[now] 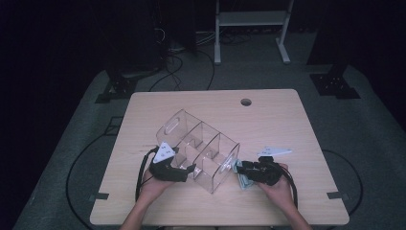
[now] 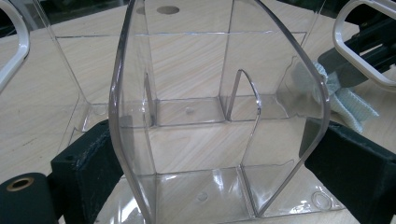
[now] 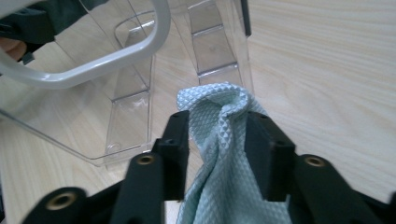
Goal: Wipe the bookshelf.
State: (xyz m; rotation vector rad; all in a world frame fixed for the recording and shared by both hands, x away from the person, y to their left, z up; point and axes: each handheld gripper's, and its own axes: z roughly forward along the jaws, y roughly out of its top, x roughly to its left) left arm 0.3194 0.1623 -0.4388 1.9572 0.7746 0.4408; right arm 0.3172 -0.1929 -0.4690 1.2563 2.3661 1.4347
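Cloth (image 3: pixel 224 154), pale green and waffle-textured, is lying bunched between the two black jaws of the right gripper (image 3: pixel 218 140), and whether the pads are pressing on it is hard to judge, since the jaws are standing about half apart with the fabric slack between them. In the high view the right gripper (image 1: pixel 246 168) is sitting just beside the near right corner of the clear organizer (image 1: pixel 198 149), with the cloth (image 1: pixel 243 181) resting on the table (image 1: pixel 287 120) right next to that corner. On the organizer's opposite side, the left gripper (image 1: pixel 189 168) is reaching in against its near left end. From the left gripper view, its jaws are bracketing the curved clear end wall of the organizer (image 2: pixel 205 116), one on each side and touching it. The organizer is sitting slantwise near the table's middle, its dividers splitting it into compartments.
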